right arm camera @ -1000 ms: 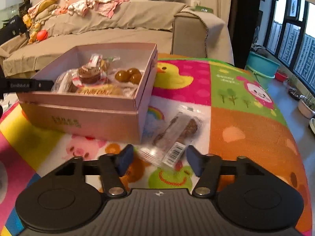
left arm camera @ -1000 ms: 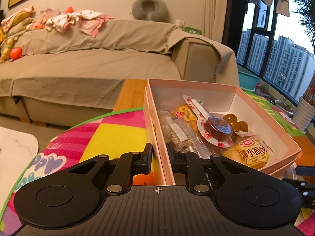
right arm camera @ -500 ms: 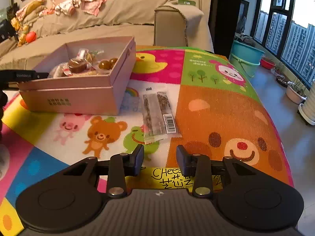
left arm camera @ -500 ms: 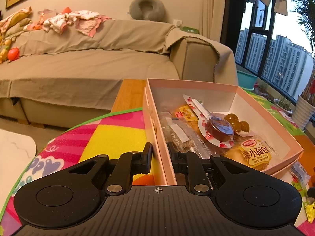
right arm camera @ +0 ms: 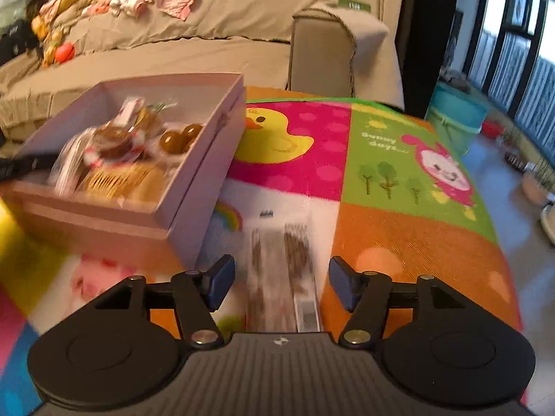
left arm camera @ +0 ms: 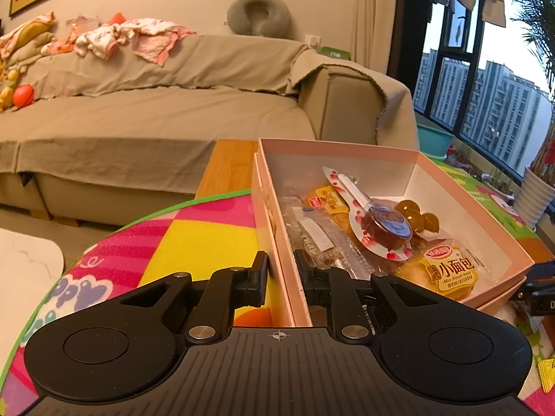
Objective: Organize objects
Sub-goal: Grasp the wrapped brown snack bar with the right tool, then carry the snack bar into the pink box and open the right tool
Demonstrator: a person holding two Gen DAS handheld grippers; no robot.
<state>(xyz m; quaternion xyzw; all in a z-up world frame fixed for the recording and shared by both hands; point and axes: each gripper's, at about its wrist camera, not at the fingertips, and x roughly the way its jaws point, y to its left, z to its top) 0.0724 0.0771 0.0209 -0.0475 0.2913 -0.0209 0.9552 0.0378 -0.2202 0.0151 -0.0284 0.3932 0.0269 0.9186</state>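
A pink cardboard box (left arm camera: 347, 147) stands on the play mat and holds a wrapped lollipop (left arm camera: 385, 228), brown candies (left arm camera: 416, 218) and a mini bread packet (left arm camera: 447, 272). My left gripper (left arm camera: 281, 267) is shut on the box's near wall, one finger outside and one inside. In the right wrist view the box (right arm camera: 208, 173) is at the left. A clear snack-bar packet (right arm camera: 295, 249) lies flat on the mat beside it. My right gripper (right arm camera: 281, 274) straddles the packet; its jaws are opening and the pads stand apart from it. This view is motion-blurred.
The colourful mat (right arm camera: 399, 225) covers a table whose edge curves down at the right. A beige sofa (left arm camera: 156, 114) stands behind it. A yellow wrapper (left arm camera: 548, 374) lies at the far right of the left wrist view. A teal bucket (right arm camera: 454, 111) sits on the floor.
The right gripper drew back with narrowed jaws, leaving the packet flat on the mat, then came forward over it with wider jaws. The left gripper and the box have not moved.
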